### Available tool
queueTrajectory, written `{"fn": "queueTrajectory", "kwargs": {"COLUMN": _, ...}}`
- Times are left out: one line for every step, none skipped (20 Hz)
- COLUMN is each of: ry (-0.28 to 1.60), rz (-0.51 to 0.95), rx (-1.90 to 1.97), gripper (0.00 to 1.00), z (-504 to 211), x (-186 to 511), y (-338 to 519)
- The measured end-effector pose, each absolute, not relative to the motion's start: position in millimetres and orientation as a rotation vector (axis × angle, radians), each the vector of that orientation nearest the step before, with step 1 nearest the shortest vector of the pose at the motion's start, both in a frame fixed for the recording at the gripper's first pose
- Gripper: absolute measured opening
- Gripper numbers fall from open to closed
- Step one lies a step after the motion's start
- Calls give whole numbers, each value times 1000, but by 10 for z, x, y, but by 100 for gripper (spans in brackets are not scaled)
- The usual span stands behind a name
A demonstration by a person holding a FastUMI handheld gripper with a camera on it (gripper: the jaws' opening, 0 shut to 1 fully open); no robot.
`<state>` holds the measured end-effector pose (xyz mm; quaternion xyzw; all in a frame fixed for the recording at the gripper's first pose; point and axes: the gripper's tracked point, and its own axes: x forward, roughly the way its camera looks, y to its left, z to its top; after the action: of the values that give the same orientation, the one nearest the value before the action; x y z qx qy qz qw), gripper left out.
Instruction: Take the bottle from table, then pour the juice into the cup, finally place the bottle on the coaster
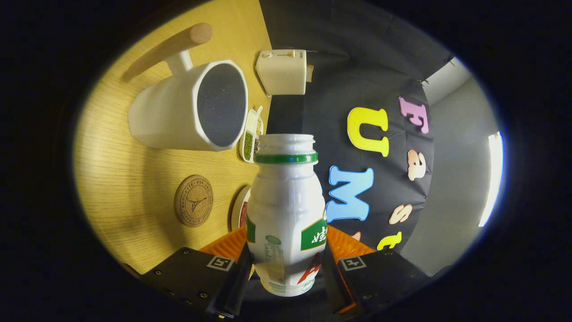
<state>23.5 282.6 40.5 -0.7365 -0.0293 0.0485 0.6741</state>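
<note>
Gripper (286, 261) closed on the bottle (286, 210), both fingers pressing its lower sides; bottle uncapped, green ring at neck, label showing. View rolled sideways w/ the bottle tipped. Just beyond the bottle's mouth: small dish (250, 136) of green and dark bits. Cup (187, 107), white w/ wooden handle, dark inside, stands on the wooden table (116, 179). Round cork coaster (193, 201) lies bare, near the fingers, apart from cup. White box (283, 71) sits at table's far edge.

Nothing legible: upside-down print on the label of the bottle (286, 210) clamped between both fingers of the gripper (286, 252), and tiny ring lettering on the coaster (193, 201) ahead-left of them.
</note>
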Motion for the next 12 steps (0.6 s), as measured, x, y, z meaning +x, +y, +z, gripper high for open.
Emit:
{"fn": "queueTrajectory", "kwargs": {"ry": -65, "rz": 110, "rx": -1661, "gripper": 71, "z": 405, "x": 243, "y": 2822}}
{"fn": "queueTrajectory", "kwargs": {"ry": -69, "rz": 108, "rx": -1664, "gripper": 71, "z": 415, "x": 238, "y": 2831}}
{"fn": "queueTrajectory", "kwargs": {"ry": -73, "rz": 106, "rx": -1670, "gripper": 71, "z": 423, "x": 235, "y": 2837}}
{"fn": "queueTrajectory", "kwargs": {"ry": -78, "rz": 103, "rx": -1677, "gripper": 71, "z": 431, "x": 231, "y": 2850}}
{"fn": "queueTrajectory", "kwargs": {"ry": -84, "rz": 100, "rx": -1683, "gripper": 71, "z": 448, "x": 234, "y": 2862}}
{"fn": "queueTrajectory", "kwargs": {"ry": -90, "rz": 100, "rx": -1690, "gripper": 71, "z": 470, "x": 243, "y": 2874}}
{"fn": "queueTrajectory", "kwargs": {"ry": -98, "rz": 99, "rx": -1697, "gripper": 71, "z": 488, "x": 250, "y": 2896}}
{"fn": "queueTrajectory", "kwargs": {"ry": -109, "rz": 96, "rx": -1705, "gripper": 71, "z": 511, "x": 251, "y": 2917}}
{"fn": "queueTrajectory", "kwargs": {"ry": -119, "rz": 93, "rx": -1712, "gripper": 71, "z": 531, "x": 251, "y": 2924}}
{"fn": "queueTrajectory", "kwargs": {"ry": -126, "rz": 94, "rx": -1714, "gripper": 71, "z": 541, "x": 239, "y": 2926}}
{"fn": "queueTrajectory", "kwargs": {"ry": -130, "rz": 96, "rx": -1715, "gripper": 71, "z": 535, "x": 244, "y": 2944}}
{"fn": "queueTrajectory", "kwargs": {"ry": -132, "rz": 94, "rx": -1721, "gripper": 71, "z": 543, "x": 243, "y": 2944}}
